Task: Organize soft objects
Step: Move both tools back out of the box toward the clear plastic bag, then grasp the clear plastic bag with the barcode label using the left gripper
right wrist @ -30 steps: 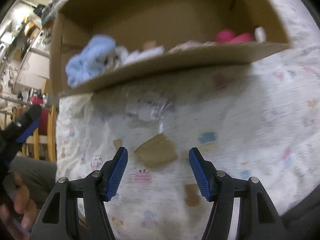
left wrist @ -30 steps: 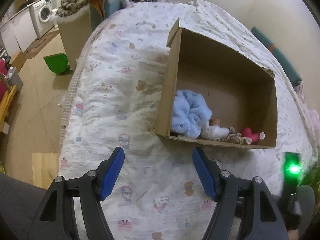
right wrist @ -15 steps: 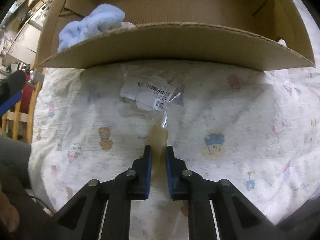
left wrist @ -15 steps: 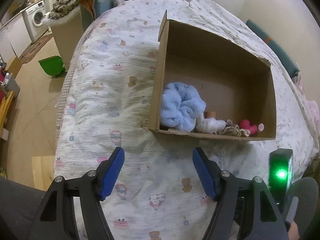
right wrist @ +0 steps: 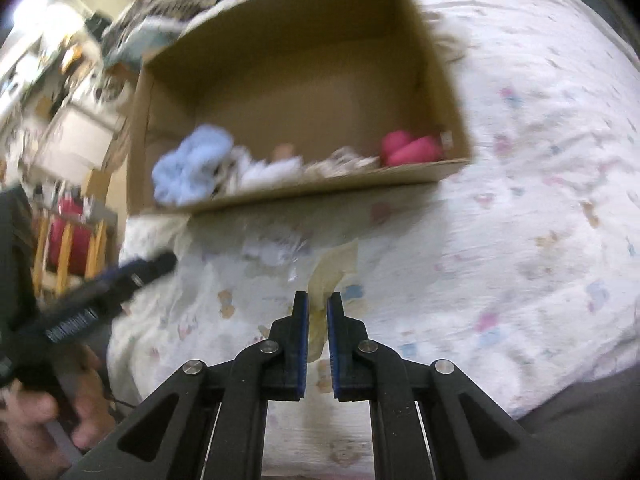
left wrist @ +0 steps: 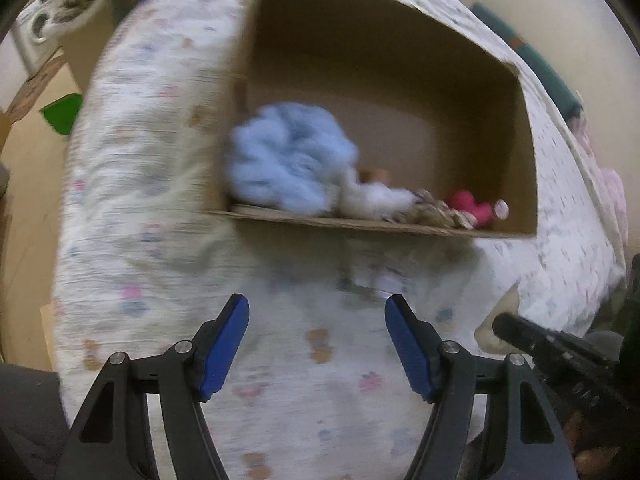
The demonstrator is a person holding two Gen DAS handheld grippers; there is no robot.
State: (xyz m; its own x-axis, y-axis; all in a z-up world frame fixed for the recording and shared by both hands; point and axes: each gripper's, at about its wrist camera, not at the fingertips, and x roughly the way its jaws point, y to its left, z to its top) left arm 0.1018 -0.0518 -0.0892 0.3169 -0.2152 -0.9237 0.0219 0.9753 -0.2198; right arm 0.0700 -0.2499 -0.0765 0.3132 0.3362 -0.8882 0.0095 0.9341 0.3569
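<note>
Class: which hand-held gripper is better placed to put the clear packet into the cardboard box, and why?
Right. The right hand-held gripper is shut on the clear packet, directly before the cardboard box. The left hand-held gripper is open, holding nothing.

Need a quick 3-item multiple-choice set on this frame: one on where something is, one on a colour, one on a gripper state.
1. Where is the fluffy blue cloth?
A. Inside the cardboard box, at its left end
B. On the bedspread in front of the box
C. On the floor

2. What colour is the soft toy at the right end of the box?
A. Green
B. Pink
C. Yellow

3. How does the right gripper stand?
A. Wide open over the box
B. Closed on the blue cloth
C. Closed on a thin pale plastic bag

Answers:
1. A: the cloth sits behind the box's front wall, by its left side.
2. B: the toy near the right wall is bright pink.
3. C: the pale film runs up between the nearly touching blue pads.
</note>
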